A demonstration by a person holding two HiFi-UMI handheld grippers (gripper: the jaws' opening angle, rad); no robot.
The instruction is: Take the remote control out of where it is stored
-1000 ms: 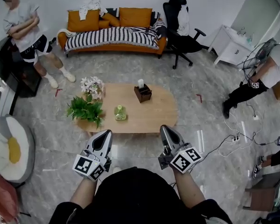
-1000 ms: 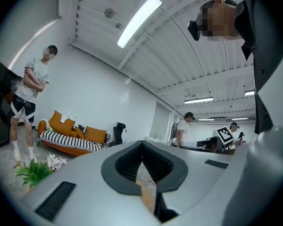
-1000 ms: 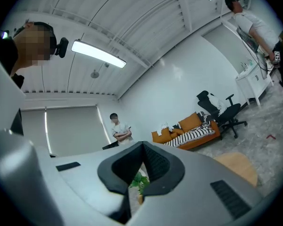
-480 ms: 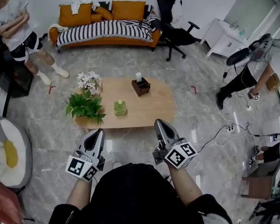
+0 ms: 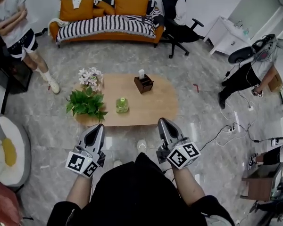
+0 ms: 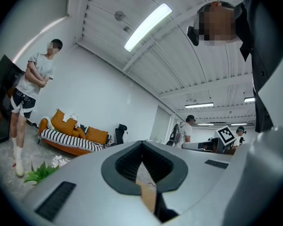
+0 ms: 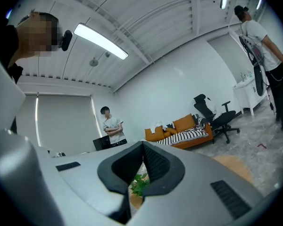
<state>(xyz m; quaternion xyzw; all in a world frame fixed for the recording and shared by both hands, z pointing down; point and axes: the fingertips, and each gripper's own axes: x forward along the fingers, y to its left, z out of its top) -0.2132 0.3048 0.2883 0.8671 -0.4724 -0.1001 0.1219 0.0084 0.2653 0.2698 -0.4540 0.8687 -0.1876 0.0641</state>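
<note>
Both grippers hang short of the coffee table [image 5: 156,108], left gripper [image 5: 96,127] and right gripper [image 5: 162,123] each pressed together with nothing between the jaws. The remote looks to be the white piece [image 5: 141,73] standing in the brown holder [image 5: 145,85] at the far edge, though that's uncertain. The risks: arriving with the jaws closed, brushing the green jar [image 5: 122,105], or lifting the holder too.
</note>
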